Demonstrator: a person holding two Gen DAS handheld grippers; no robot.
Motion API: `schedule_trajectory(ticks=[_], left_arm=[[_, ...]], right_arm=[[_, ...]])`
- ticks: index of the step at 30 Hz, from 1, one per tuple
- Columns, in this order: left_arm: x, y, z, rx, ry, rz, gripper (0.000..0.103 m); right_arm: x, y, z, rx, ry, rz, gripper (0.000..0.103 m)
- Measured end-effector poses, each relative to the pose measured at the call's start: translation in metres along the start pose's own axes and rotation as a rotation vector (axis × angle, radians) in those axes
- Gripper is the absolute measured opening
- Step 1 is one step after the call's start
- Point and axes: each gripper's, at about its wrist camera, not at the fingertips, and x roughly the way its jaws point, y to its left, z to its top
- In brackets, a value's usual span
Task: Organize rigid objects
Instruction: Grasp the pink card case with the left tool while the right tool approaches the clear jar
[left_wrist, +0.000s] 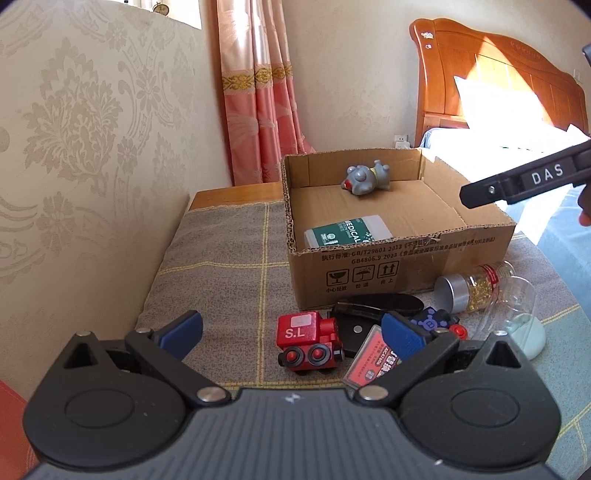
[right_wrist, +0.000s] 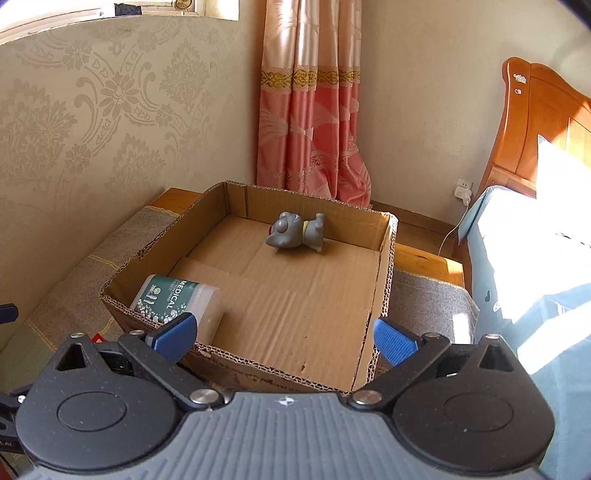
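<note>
An open cardboard box (left_wrist: 406, 266) (right_wrist: 384, 258) stands on a grey cloth. Inside lie a grey toy animal (left_wrist: 367, 179) (right_wrist: 297, 232) at the back and a green "MEDICAL" pack (left_wrist: 347, 230) (right_wrist: 177, 301) at the front left. In front of the box lie a red toy train (left_wrist: 308, 341), a black case (left_wrist: 373, 308), a red card pack (left_wrist: 373, 360), a blue-black block (left_wrist: 434, 321) and a jar of gold bits (left_wrist: 476, 288). My left gripper (left_wrist: 293, 332) is open and empty, low over the train. My right gripper (right_wrist: 284, 336) is open and empty above the box's front edge.
A clear glass vessel with white contents (left_wrist: 524, 328) lies at the right of the pile. A wallpapered wall (left_wrist: 92, 147) runs along the left, a pink curtain (right_wrist: 314, 110) hangs behind, and a wooden bed (left_wrist: 498, 81) stands at the right. The right gripper's arm (left_wrist: 524, 181) reaches in over the box.
</note>
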Motion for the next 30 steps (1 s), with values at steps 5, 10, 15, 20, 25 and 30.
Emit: schedule_trajectory(ticks=[5, 10, 15, 20, 25, 30], left_arm=[[0.001, -0.001, -0.009, 0.012, 0.028, -0.007, 0.102], [0.002, -0.006, -0.016, 0.033, 0.045, -0.036, 0.102], [0.008, -0.012, -0.025, 0.055, 0.071, -0.1, 0.102], [0.014, -0.019, -0.028, 0.058, 0.089, -0.178, 0.102], [0.028, -0.032, -0.012, 0.072, 0.083, -0.14, 0.102], [0.057, -0.039, 0.003, 0.06, 0.09, -0.048, 0.102]], right_arm=[[-0.015, 0.001, -0.039, 0.025, -0.003, 0.052, 0.103], [-0.026, 0.002, -0.078, 0.026, 0.016, 0.071, 0.103], [-0.032, -0.001, -0.112, 0.045, 0.055, 0.043, 0.103], [-0.033, -0.007, -0.128, 0.086, 0.063, 0.027, 0.103], [-0.036, -0.007, -0.131, 0.104, 0.047, 0.011, 0.103], [-0.038, -0.006, -0.131, 0.099, 0.043, 0.006, 0.103]])
